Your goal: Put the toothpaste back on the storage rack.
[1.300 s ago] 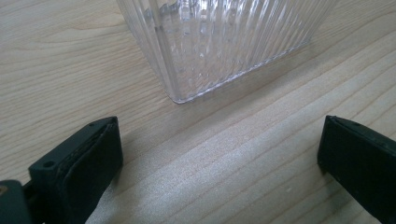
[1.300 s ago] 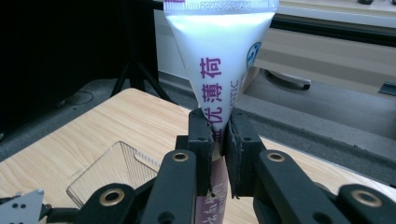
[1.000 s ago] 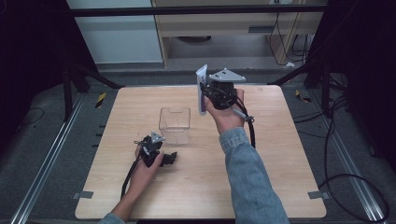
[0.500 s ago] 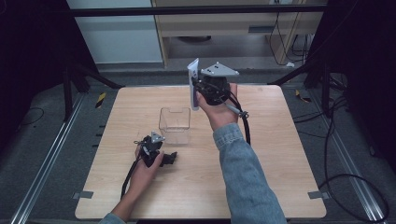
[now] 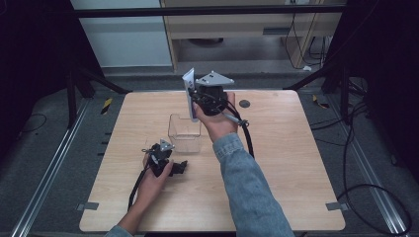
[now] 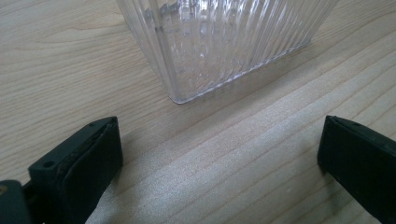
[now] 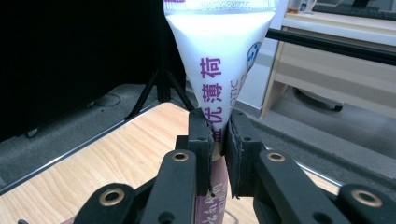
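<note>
A white tube [image 5: 189, 94] with purple print is held upright in the air, its flat sealed end up. My right gripper [image 5: 196, 101] is shut on it, over the far edge of a clear ribbed container [image 5: 185, 132]. In the right gripper view the two pads pinch the tube [image 7: 219, 60] low down, where it narrows, at my right gripper [image 7: 218, 135]. My left gripper [image 5: 179, 165] rests on the wooden table [image 5: 296, 163] just in front of the container. Its jaws stand wide open at my left gripper [image 6: 219, 154], with nothing between them and a corner of the container [image 6: 224, 42] ahead.
A small dark round mark [image 5: 244, 103] sits on the table behind the right hand. The right gripper's cable [image 5: 247, 138] trails along the forearm. Metal rails [image 5: 49, 173] and dark floor flank the table; a cabinet [image 5: 232, 29] stands beyond it.
My right hand has carried the tube leftward across the far side of the table, to above the container's far edge. The left gripper has stayed put.
</note>
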The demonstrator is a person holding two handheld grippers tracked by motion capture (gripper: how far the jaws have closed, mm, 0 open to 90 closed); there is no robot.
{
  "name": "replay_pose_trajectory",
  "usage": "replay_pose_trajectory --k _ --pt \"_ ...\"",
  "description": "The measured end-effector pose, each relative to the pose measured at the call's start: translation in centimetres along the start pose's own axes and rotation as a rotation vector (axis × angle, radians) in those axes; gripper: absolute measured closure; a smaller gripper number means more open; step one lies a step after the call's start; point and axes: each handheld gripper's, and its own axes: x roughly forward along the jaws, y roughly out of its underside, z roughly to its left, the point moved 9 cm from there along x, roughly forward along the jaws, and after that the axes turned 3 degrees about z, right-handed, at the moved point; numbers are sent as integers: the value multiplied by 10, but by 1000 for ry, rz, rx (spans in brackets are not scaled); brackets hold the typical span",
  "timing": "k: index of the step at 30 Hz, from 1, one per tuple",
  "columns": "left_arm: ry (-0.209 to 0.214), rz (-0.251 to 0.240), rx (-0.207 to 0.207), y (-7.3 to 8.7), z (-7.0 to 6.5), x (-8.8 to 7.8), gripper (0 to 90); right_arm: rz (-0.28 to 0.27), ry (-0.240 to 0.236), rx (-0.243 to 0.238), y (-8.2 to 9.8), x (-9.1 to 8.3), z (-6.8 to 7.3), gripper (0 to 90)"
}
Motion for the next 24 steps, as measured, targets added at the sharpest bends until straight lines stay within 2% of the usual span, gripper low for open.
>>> replay_pose_trajectory --k 7,10,24 --pt "0 0 0 0 0 0 0 21 -25 -14 7 15 12 814" --pt "0 0 0 0 0 0 0 42 -38 -15 15 24 18 814" --pt "0 1 1 0 0 0 0 89 -61 3 42 47 30 814"
